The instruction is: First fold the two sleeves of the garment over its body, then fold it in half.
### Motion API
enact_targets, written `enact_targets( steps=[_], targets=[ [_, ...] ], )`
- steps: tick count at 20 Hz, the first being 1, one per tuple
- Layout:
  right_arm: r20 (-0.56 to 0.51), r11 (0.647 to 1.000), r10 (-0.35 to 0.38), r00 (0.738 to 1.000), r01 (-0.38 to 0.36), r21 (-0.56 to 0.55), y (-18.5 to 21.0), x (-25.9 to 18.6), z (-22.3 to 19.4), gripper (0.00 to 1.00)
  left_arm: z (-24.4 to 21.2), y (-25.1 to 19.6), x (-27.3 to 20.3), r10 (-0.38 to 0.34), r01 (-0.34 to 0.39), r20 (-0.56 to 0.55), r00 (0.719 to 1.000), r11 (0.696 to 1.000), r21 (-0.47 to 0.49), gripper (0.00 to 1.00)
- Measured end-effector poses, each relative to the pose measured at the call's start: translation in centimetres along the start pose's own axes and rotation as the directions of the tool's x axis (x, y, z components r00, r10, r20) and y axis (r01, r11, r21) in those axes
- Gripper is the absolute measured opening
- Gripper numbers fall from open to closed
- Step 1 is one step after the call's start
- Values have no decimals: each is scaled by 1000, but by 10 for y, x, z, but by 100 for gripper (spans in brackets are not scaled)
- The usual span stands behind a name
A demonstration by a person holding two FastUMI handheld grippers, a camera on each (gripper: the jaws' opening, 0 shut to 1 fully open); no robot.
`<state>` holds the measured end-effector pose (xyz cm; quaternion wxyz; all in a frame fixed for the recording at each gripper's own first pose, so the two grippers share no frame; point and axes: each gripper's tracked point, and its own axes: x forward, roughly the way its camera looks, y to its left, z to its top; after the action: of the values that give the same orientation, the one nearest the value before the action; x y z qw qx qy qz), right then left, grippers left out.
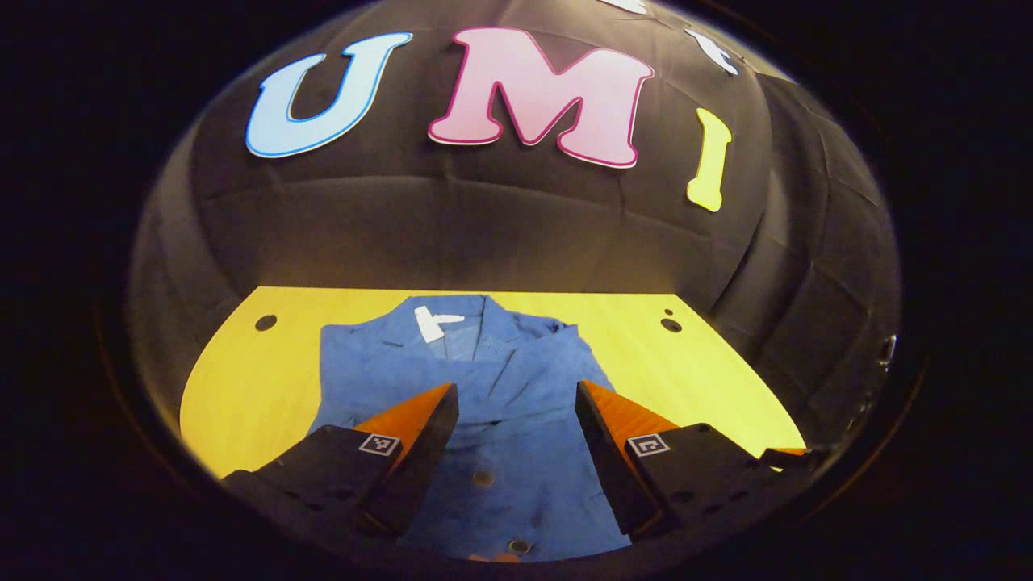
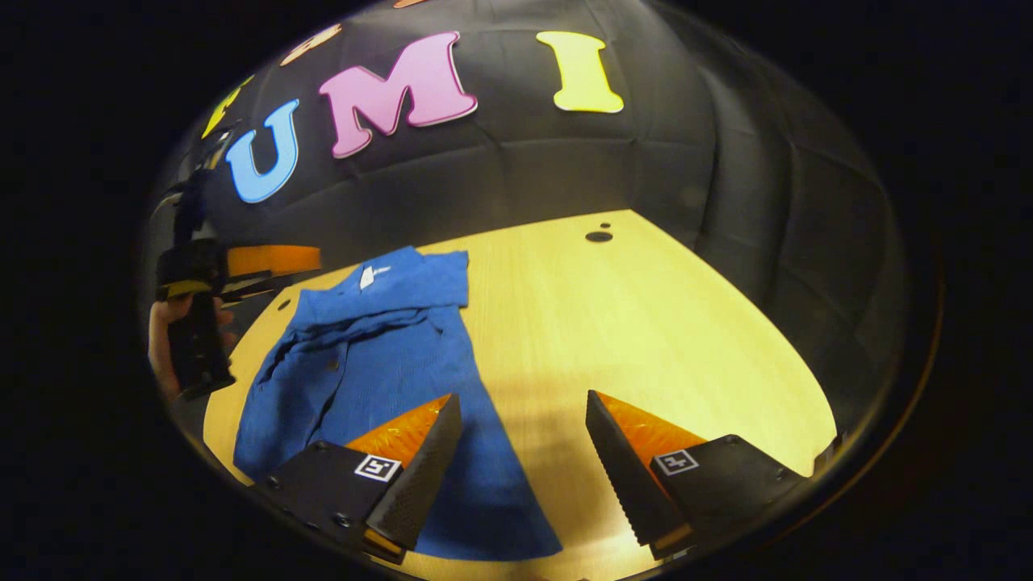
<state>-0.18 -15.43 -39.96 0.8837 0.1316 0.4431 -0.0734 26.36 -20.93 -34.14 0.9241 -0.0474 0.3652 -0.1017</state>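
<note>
blue garment (image 1: 516, 387) lies flat on the yellow table (image 1: 250, 379), centre to lower centre of the left gripper view, collar and white tag (image 1: 434, 321) toward the wall. no sleeve spreads past the body on either side, and layered cloth crosses the chest at centre left of the right gripper view, so both sleeves look already folded in; that is a judgement, the seams are hard to read. the fold in half looks still to do. left gripper (image 1: 516, 428) hovers over the front, jaws apart, gripping nothing. right gripper (image 2: 516, 452) jaws apart over the garment's edge and bare table, empty. hem cut off at the lower frame edge; the sleeve cuffs are hard to make out.
</note>
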Motion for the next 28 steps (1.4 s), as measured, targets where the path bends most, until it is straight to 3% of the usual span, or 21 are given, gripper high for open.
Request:
enact_targets(
  steps=[4,7,10,13,16,18,19,23,24,25,26,28],
  targets=[
    [-116,1000,-8,993,6,-14,14,-13,-42,98,-98,82,-75,170,-167,-139,976,985,33,85],
    [-143,994,-72,987,59,-92,3,-23,-55,98,-148,115,-123,194,-199,-195,961,980,-5,85],
    [-200,993,-97,975,82,-80,-3,-24,-72,98,-195,148,-155,266,-273,-282,922,962,13,85],
    [-231,991,-124,965,110,-75,-6,-34,-88,98,-225,133,-174,158,-194,-331,930,978,-79,84],
    [-299,984,-142,943,102,-147,2,-36,-113,99,-254,139,-177,160,-205,-390,907,976,-75,85],
    [-274,979,-157,949,113,-170,1,-35,-107,99,-265,139,-176,143,-199,-425,894,976,-90,88],
    [-291,981,-155,944,113,-157,2,-37,-110,99,-271,135,-175,127,-193,-448,885,976,-104,85],
    [-282,982,-163,946,127,-142,3,-37,-109,100,-269,136,-170,159,-184,-472,867,983,-7,83],
    [-281,982,-162,946,128,-136,4,-37,-110,99,-268,133,-167,155,-183,-480,863,983,-13,83],
    [-279,982,-166,946,134,-132,5,-36,-109,92,-266,133,-165,155,-188,-489,859,982,-20,83],
    [-279,982,-176,944,147,-122,4,-36,-109,98,-263,133,-163,159,-198,-496,854,980,-27,82],
    [-277,980,-188,942,163,-110,7,-35,-110,93,-256,132,-163,175,-236,-489,855,970,-66,79]
  ],
)
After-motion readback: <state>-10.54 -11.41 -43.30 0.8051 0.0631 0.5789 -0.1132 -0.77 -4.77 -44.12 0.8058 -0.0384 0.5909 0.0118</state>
